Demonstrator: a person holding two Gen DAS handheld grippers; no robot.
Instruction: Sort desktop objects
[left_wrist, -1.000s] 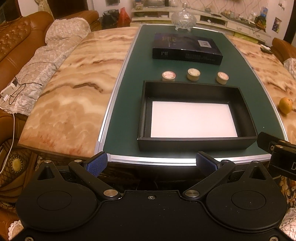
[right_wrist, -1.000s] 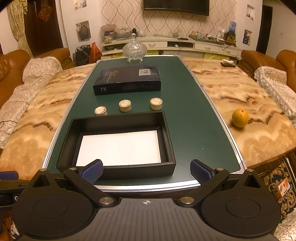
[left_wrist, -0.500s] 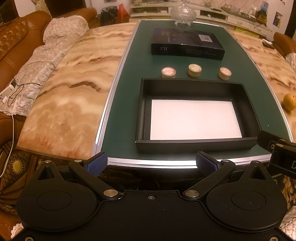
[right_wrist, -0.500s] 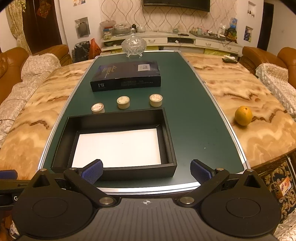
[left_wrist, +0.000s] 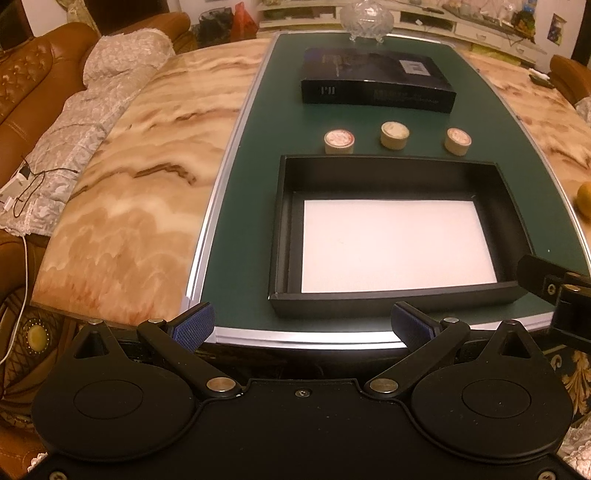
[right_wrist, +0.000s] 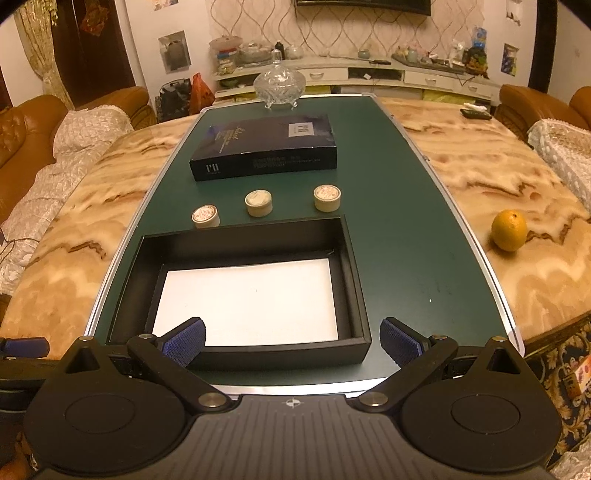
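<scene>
Left wrist view: the left gripper (left_wrist: 301, 323) hangs at the near table edge, its blue pads (left_wrist: 194, 322) spread wide with nothing between them. Beyond it an open black tray (left_wrist: 284, 229) with a white liner sits on the green mat (left_wrist: 258, 147). Three small round tins (left_wrist: 394, 135) stand in a row just behind the tray's far wall, apart from each other and from it; their lid markings are too small to read. Farther back lies a dark box (left_wrist: 376, 85), its printing blurred. A glass dish (left_wrist: 365, 16) at the far end is cut off by the top edge, and an orange (left_wrist: 583, 199) is clipped by the right edge. Part of the right gripper's body intrudes at the right, its fingers out of frame.

Right wrist view: the right gripper (right_wrist: 291, 338) is likewise wide apart and empty, its left pad (right_wrist: 184, 339) covering the tray's near left corner. The tins' bases are hidden behind the tray wall on the left one only. The orange (right_wrist: 509, 229) rests whole on the marble (right_wrist: 480, 166), well apart from the mat.
</scene>
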